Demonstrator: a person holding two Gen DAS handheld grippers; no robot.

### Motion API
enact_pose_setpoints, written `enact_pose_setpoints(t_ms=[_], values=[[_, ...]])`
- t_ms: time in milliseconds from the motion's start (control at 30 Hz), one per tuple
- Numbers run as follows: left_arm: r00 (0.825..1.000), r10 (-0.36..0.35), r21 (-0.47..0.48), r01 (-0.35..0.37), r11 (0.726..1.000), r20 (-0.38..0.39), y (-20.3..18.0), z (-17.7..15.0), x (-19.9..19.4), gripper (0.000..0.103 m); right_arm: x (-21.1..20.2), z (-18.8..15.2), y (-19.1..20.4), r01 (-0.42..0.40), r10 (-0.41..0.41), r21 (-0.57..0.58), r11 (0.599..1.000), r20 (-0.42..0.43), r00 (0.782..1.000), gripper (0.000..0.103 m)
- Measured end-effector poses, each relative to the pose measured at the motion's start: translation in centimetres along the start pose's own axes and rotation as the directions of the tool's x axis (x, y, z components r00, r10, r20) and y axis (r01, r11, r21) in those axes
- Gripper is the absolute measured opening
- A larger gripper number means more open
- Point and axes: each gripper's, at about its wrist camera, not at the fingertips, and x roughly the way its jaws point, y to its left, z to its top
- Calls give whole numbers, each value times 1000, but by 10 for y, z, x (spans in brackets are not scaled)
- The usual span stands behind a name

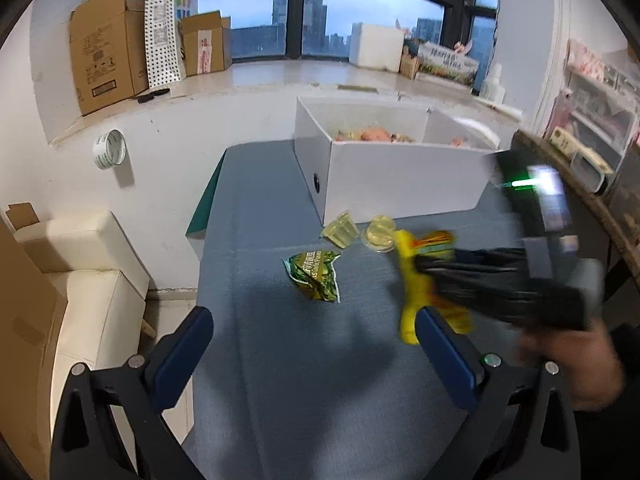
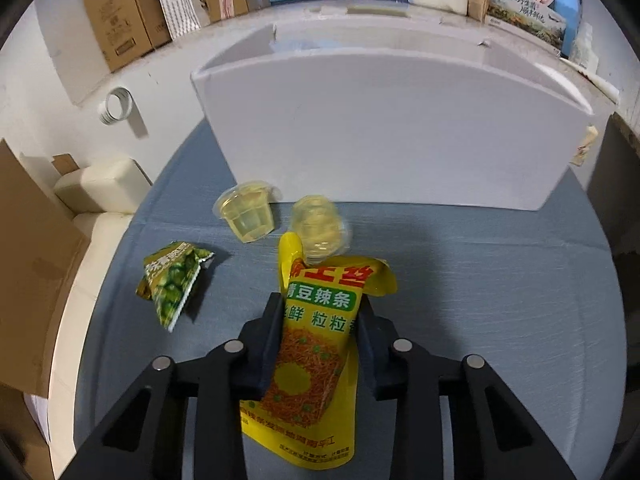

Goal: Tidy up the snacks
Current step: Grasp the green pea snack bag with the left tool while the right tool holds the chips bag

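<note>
My right gripper (image 2: 320, 312) is shut on a yellow snack packet (image 2: 316, 344) and holds it above the blue-grey table. The left wrist view shows that packet (image 1: 412, 280) too, with the blurred right gripper (image 1: 424, 266) clamped on it. My left gripper (image 1: 316, 328) is open and empty above the table's near part. A green pea packet (image 1: 316, 276) (image 2: 172, 284) lies on the table. Two clear jelly cups (image 1: 341, 231) (image 1: 380, 234) sit in front of the white box (image 1: 400, 176); they also show in the right wrist view (image 2: 248, 212) (image 2: 320, 224). The box holds several snacks.
The table (image 1: 280, 360) ends at the left beside cream cushions (image 1: 80, 264). A tape roll (image 1: 110, 148) hangs on the wall. Cardboard boxes (image 1: 108, 52) stand on the window sill. A shelf (image 1: 592, 120) stands at the right.
</note>
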Motion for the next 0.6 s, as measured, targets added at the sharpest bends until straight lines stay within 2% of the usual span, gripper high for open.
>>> enact_pose_setpoints(t_ms=[100, 200, 333, 433, 500, 567, 600], values=[[999, -10, 1, 10, 1000, -40, -7, 8, 30, 103, -22, 5, -30, -41, 41, 8, 999, 22, 999, 33], [996, 15, 20, -14, 1000, -83, -14, 15, 64, 103, -47, -3, -49, -39, 38, 10, 999, 59, 998, 32], [983, 131, 97, -119, 988, -128, -24, 19, 113, 103, -79, -15, -82, -75, 69, 55, 996, 99, 993, 32], [974, 127, 60, -117, 991, -188, -18, 19, 141, 101, -90, -22, -100, -100, 87, 111, 989, 114, 990, 32], [973, 100, 11, -100, 995, -207, -11, 21, 150, 93, -98, -27, -107, -96, 79, 121, 988, 137, 987, 32], [977, 81, -14, -85, 996, -198, -8, 22, 150, 67, -100, -31, -111, -93, 75, 124, 988, 144, 987, 32], [977, 92, -11, -96, 995, -195, -8, 23, 149, 59, -102, -33, -115, -103, 84, 134, 986, 141, 986, 32]])
